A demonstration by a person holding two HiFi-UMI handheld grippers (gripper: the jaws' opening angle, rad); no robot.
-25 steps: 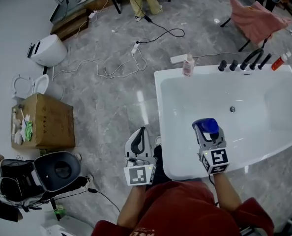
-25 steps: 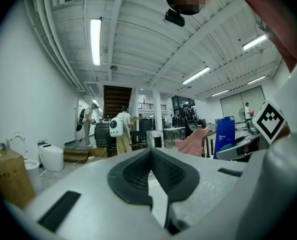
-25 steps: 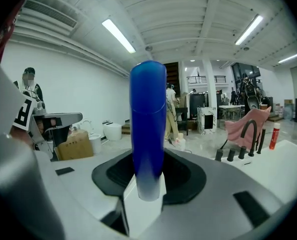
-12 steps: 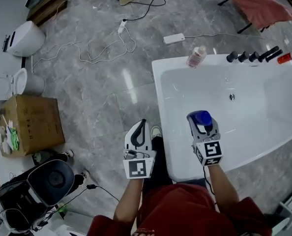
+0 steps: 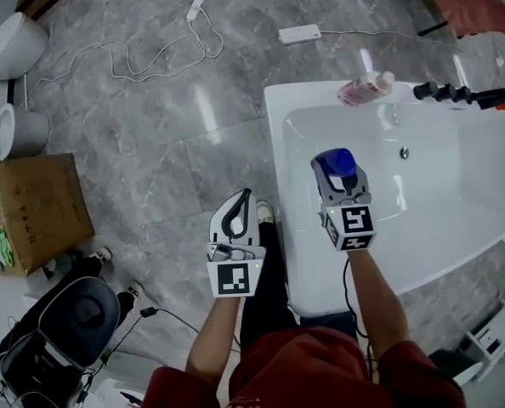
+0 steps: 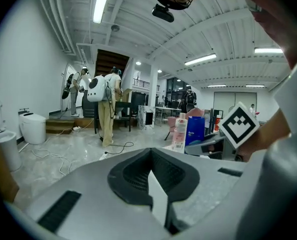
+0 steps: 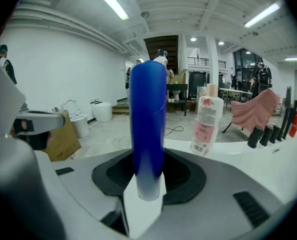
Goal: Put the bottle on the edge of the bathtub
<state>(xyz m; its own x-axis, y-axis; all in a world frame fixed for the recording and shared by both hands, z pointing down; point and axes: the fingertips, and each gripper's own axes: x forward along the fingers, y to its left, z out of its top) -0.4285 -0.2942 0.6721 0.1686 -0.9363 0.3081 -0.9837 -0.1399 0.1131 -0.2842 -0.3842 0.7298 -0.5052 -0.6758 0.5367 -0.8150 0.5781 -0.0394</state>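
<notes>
Bottle standing upright between right gripper jaws, jaws clamping it above bathtub basin. Pink bottle sitting ahead on far rim. Left gripper jaws pressing together, holding nothing.

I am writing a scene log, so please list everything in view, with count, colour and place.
bathtub: one, white, at right.
blue bottle: one, blue, in the right gripper, above the bathtub.
pink bottle: one, pink and white, stands on the far rim.
taps: several, black, far rim, right of the pink bottle.
power strip: one, white, floor beyond the bathtub.
box: one, brown, floor at left.
toilets: two, white, upper left.
cloth: one, pink, top right.
left gripper: shut, empty, over the floor.
right gripper: shut on the blue bottle.
</notes>
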